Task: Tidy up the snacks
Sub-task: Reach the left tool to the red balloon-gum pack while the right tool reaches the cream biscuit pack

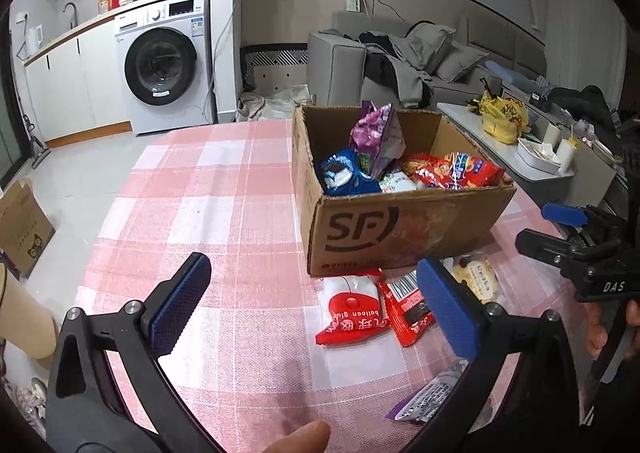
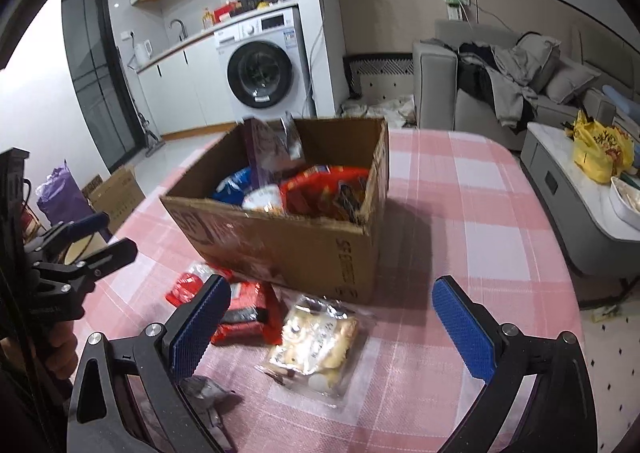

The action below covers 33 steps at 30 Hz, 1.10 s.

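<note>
**Loose packets lay at the box's near wall, both grippers empty**

The cardboard box (image 1: 400, 213) stood on the pink checked tablecloth (image 1: 208, 189), already holding a purple bag (image 1: 378, 133), a blue bag (image 1: 346, 175) and a red-orange bag (image 1: 452, 171). The snacks not yet put away lay on the cloth against the box's near wall, toward the table's near edge.

In the right wrist view, the clear packet of pale biscuits (image 2: 316, 345) lay straight ahead of the right gripper (image 2: 332, 317), between the lines of its two fingers, its long axis running roughly away from the camera toward the box. The red and black packet (image 2: 248, 313) sat just beside it to the left, partly behind the left finger. A red and white packet (image 1: 352, 311) lay further left again, directly ahead of the left gripper (image 1: 316, 301), touching the red and black one. A grey-purple packet (image 1: 430, 399) rested nearest the table's near edge.

The right gripper seemed the nearer one for the biscuit packet; the left for the red and white packet.

Both grippers had their jaws spread wide apart, holding nothing and touching no packet.
</note>
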### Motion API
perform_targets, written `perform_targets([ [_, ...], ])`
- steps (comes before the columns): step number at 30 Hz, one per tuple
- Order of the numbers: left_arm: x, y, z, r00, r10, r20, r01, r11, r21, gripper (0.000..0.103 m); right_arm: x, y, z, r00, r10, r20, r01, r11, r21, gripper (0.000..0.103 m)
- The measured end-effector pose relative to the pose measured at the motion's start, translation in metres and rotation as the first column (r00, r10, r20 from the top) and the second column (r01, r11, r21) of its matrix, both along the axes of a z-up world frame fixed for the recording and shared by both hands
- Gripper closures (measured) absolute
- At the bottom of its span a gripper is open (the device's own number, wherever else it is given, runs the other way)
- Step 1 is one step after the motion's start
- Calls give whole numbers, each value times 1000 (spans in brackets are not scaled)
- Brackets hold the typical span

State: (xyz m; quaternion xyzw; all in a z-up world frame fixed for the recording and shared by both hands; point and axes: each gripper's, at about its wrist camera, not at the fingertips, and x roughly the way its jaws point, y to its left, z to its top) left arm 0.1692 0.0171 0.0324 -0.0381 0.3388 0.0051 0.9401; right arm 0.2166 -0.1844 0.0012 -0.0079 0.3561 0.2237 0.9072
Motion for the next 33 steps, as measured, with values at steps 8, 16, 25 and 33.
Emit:
perform_targets([
  [8,12,-1,-17,999,-7,-48,7,1000,-7,1,15,7,-30,996,-14,-93,8,997,-73,0],
  [16,21,-6,-34,997,-9,-72,11,1000,22,0,21,15,-52,992,-13,-124,-2,992,-123,0],
  [25,34,-5,-54,996,8,-94,-4,999,39,0,31,18,-70,988,-21,-151,-1,990,-142,0],
  [33,48,-5,-73,991,6,-133,-1,999,37,0,36,23,-77,985,2,-171,-25,991,-134,0],
])
